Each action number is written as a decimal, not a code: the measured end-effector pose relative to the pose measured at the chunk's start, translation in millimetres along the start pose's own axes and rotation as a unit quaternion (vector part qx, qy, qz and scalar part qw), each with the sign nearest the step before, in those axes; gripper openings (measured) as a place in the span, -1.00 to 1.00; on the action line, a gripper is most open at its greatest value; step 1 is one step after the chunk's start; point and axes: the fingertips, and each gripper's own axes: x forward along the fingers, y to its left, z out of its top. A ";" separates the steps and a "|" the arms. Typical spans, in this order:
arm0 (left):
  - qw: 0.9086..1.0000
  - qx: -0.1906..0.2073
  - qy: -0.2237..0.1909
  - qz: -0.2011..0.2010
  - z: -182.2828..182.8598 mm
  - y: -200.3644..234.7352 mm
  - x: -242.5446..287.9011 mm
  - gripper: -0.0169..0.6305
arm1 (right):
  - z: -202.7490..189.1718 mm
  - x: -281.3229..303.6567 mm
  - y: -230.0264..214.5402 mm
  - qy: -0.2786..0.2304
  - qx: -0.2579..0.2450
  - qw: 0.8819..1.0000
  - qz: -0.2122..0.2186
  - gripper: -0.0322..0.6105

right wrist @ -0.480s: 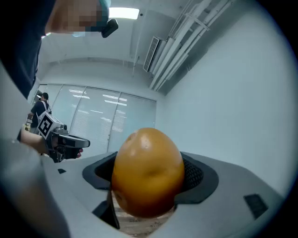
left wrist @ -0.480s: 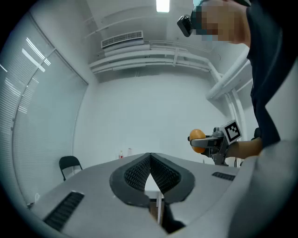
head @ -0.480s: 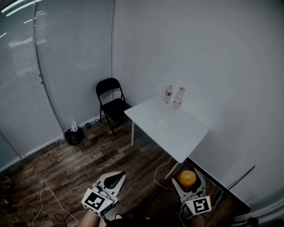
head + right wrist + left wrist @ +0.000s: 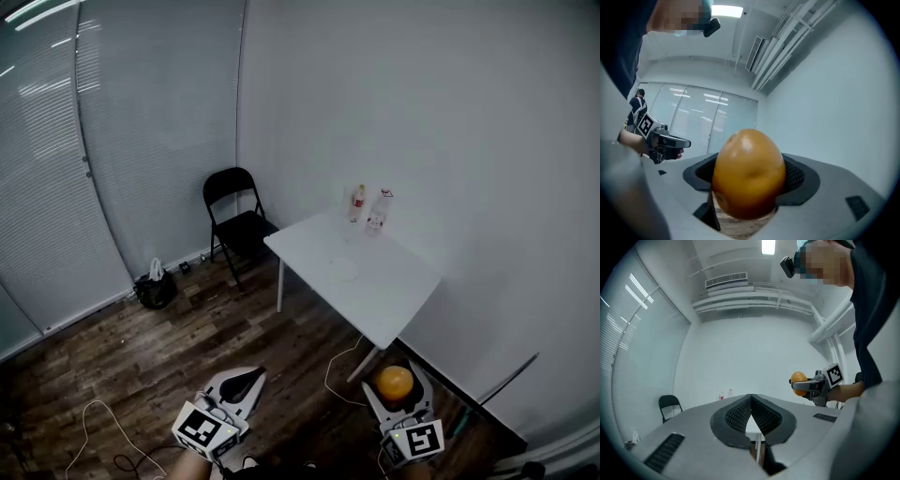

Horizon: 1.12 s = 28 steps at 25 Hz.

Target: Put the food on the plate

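An orange fruit (image 4: 395, 382) sits between the jaws of my right gripper (image 4: 396, 373), low at the right of the head view, above the wooden floor. In the right gripper view the fruit (image 4: 747, 173) fills the gap and both pads press on it. My left gripper (image 4: 242, 382) hangs low at the left, jaws together with nothing between them; its pads (image 4: 740, 411) meet at a point. A pale round plate (image 4: 343, 269) lies on the white table (image 4: 398, 291), well ahead of both grippers.
Two bottles (image 4: 357, 202) (image 4: 378, 209) stand at the table's far edge by the wall. A black folding chair (image 4: 236, 216) stands left of the table. A dark bag (image 4: 156, 286) sits by the blinds. Cables (image 4: 103, 422) trail over the floor.
The right gripper with the orange sits slightly lower in the head view. The left gripper has barely moved.
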 end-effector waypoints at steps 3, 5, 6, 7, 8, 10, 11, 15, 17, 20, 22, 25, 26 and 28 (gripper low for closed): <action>1.000 -0.001 -0.005 -0.004 -3.5 2.0 -3.7 -0.89 | 9.1 1.0 6.6 -0.018 -0.006 1.000 0.012 0.29; 1.000 -0.002 -0.007 -0.007 -2.5 5.9 -6.1 -0.89 | 13.5 5.4 12.2 -0.025 -0.008 1.000 0.017 0.29; 1.000 -0.004 -0.007 -0.008 -2.7 7.9 -7.8 -0.89 | 12.9 7.5 14.5 -0.023 -0.009 1.000 0.016 0.29; 1.000 -0.007 -0.007 -0.009 -2.9 9.3 -9.5 -0.89 | 10.8 9.1 16.3 -0.018 -0.010 1.000 0.014 0.29; 1.000 -0.010 -0.007 -0.011 -2.6 10.4 -11.0 -0.89 | 9.0 10.9 18.4 -0.014 -0.010 1.000 0.012 0.29; 1.000 -0.013 -0.006 -0.016 -2.4 14.7 -15.3 -0.89 | 9.8 15.9 25.8 -0.015 -0.007 1.000 0.012 0.29; 1.000 -0.014 -0.005 -0.016 -4.1 19.4 -19.4 -0.89 | 10.1 18.2 30.9 -0.014 -0.006 1.000 0.010 0.29; 1.000 -0.018 -0.004 -0.023 -12.9 38.4 -44.9 -0.89 | 12.6 23.3 61.9 -0.013 -0.004 1.000 -0.001 0.29; 0.999 -0.022 -0.003 -0.030 -17.5 45.8 -55.5 -0.89 | 11.1 25.6 78.4 -0.017 -0.008 1.000 -0.004 0.29; 0.999 -0.028 0.001 -0.036 -25.6 58.1 -63.9 -0.89 | 7.5 29.6 94.8 -0.013 -0.022 1.000 -0.008 0.29; 0.999 -0.027 0.000 -0.044 -23.6 61.3 -65.0 -0.89 | 12.8 33.3 101.3 -0.018 -0.028 0.999 -0.007 0.29; 0.999 -0.015 -0.002 -0.050 -18.7 68.5 -65.6 -0.89 | 12.2 40.0 102.4 -0.021 -0.024 0.999 -0.011 0.29; 0.999 -0.010 -0.002 -0.051 -17.3 70.8 -65.0 -0.89 | 10.4 42.9 101.2 -0.018 -0.019 1.000 -0.015 0.29; 0.998 0.001 -0.002 -0.055 -15.2 72.7 -62.0 -0.89 | 6.5 48.6 96.6 -0.014 -0.015 1.000 -0.022 0.29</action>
